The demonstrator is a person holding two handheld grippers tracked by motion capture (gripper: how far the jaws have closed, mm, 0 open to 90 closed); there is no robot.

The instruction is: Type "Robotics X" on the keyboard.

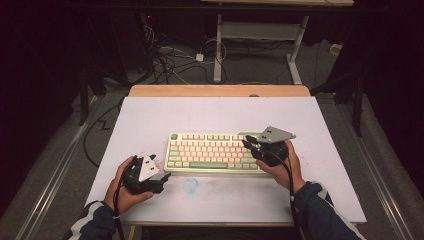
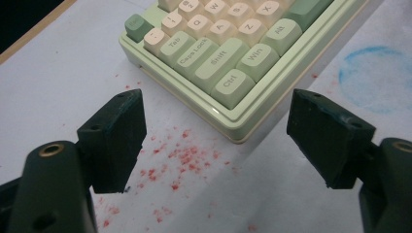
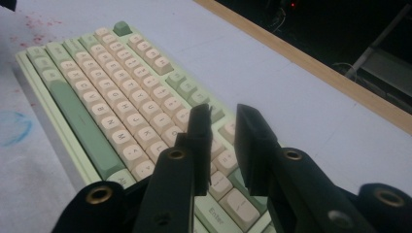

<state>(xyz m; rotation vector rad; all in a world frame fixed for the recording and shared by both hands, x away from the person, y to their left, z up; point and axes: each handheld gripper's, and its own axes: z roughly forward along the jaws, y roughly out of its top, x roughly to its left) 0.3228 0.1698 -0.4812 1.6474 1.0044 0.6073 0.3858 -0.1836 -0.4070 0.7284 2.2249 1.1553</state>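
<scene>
The keyboard [image 1: 216, 152] lies mid-table, and the right gripper [image 1: 248, 144] hovers over its right end with jaws a narrow gap apart, holding nothing; I'd close them and come straight down on 1 key. The left gripper [image 1: 166, 176] waits wide open and empty near the left corner. Its own view adds red specks [image 2: 182, 158] and a blue smudge [image 2: 374, 73].
</scene>
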